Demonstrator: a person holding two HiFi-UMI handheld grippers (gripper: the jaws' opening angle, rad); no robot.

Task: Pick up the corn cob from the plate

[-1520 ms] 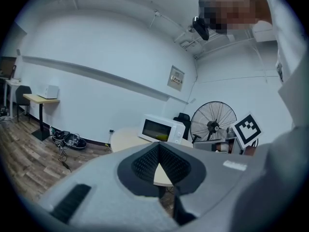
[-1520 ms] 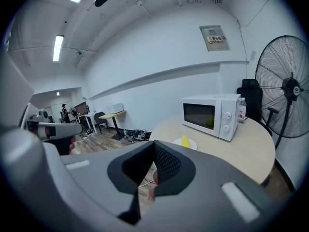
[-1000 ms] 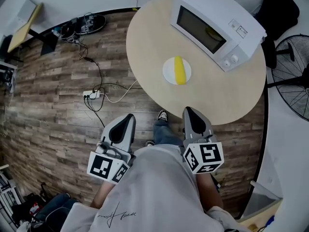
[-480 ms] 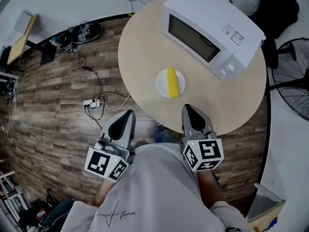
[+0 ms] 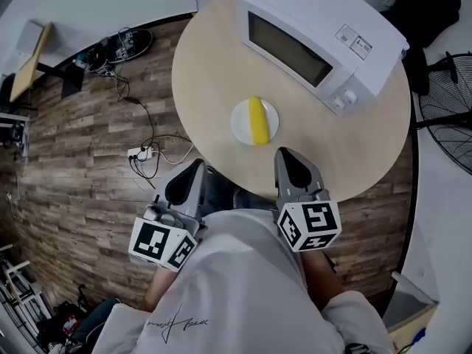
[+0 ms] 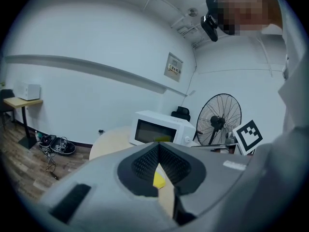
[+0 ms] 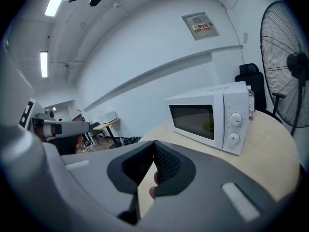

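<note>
A yellow corn cob (image 5: 255, 119) lies on a small white plate (image 5: 239, 129) on the round wooden table (image 5: 210, 65), in front of the microwave. My right gripper (image 5: 283, 154) is shut and empty, its tip over the table's near edge just short of the plate. Over the floor at the table's left edge, my left gripper (image 5: 197, 165) also has its jaws together and holds nothing. In the left gripper view the corn cob (image 6: 158, 180) shows below the closed jaw tips of that gripper (image 6: 158, 146). The right gripper view looks past its own tips (image 7: 153, 144) at the table.
A white microwave (image 5: 310, 35) stands at the back of the table, door shut. A floor fan (image 5: 451, 116) stands to the right. Cables and a power strip (image 5: 143, 152) lie on the wooden floor to the left. A person's torso fills the bottom of the head view.
Both grippers have moved forward toward the table. The plate with the corn now lies closer to their tips, and the right tip has reached over the table's edge.
</note>
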